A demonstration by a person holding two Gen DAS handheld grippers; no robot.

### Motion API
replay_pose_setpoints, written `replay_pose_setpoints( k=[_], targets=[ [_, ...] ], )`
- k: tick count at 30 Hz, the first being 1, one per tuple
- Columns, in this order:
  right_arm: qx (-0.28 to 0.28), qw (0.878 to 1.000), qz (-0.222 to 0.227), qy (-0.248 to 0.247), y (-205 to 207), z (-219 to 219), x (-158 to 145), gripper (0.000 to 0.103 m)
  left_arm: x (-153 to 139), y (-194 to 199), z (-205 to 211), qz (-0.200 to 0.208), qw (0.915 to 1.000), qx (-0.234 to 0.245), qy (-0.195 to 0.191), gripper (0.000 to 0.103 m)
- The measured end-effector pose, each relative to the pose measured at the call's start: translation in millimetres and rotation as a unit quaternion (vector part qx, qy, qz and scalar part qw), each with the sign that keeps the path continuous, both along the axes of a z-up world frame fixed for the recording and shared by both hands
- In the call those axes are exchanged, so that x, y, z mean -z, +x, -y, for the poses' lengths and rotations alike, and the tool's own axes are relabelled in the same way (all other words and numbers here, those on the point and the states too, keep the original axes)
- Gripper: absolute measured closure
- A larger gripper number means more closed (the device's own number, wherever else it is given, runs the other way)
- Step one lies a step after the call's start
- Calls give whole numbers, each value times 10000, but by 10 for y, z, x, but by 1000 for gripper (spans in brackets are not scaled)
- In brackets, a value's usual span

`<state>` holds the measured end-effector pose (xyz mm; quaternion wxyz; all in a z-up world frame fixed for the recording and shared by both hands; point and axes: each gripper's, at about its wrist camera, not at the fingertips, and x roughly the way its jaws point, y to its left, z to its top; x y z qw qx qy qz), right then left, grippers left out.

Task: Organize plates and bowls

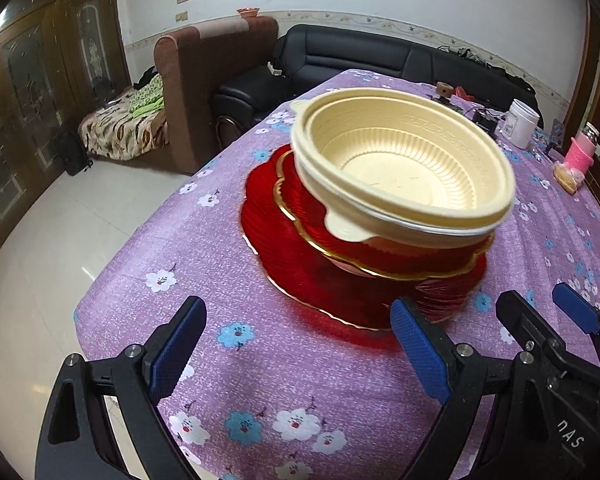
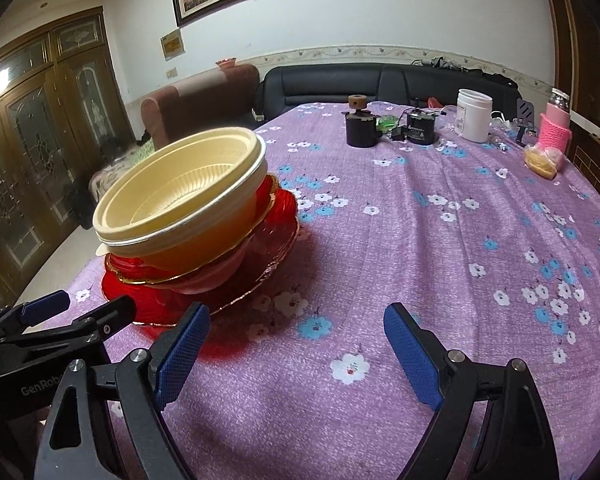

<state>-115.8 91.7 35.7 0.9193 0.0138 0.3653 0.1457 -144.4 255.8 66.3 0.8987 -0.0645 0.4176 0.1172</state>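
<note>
A stack stands on the purple flowered tablecloth (image 1: pixel 260 380). Cream plastic bowls (image 1: pixel 404 164) sit nested and tilted on top of a gold-rimmed red plate (image 1: pixel 300 208), with a pale pink bowl (image 2: pixel 216 276) beneath it and a larger red plate (image 1: pixel 340 296) at the bottom. The stack also shows at left in the right wrist view, cream bowls (image 2: pixel 180 200) on top. My left gripper (image 1: pixel 296 352) is open and empty, just in front of the stack. My right gripper (image 2: pixel 296 354) is open and empty, to the right of the stack.
At the table's far end stand a white jar (image 2: pixel 474 114), a pink-sleeved bottle (image 2: pixel 554 128), a black cylinder (image 2: pixel 360 130), small electronics (image 2: pixel 420 126) and a bag of food (image 2: pixel 542 160). The table edge drops to the tiled floor (image 1: pixel 60 220) at left. Sofas stand behind.
</note>
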Motion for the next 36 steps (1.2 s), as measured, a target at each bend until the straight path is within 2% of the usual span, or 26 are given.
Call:
replay_pose_setpoints(
  k=[10,29,33,36],
  targets=[
    [50,9999,-161,-1,87,-35,63,11,75,80,-154,-118,9998,-166,-86,10],
    [126,9996,-233,138,145,28,89,11,97,149,-89,-159,9998,-138,-47,10],
    [127,9996,-190,150,128,33,76,11,-6,51,-120,218,9992,-325,-2,10],
    [58,9998,-90,149,102,7,33,11,-210,-138,-165,929,9929,-695,264,9]
  ],
)
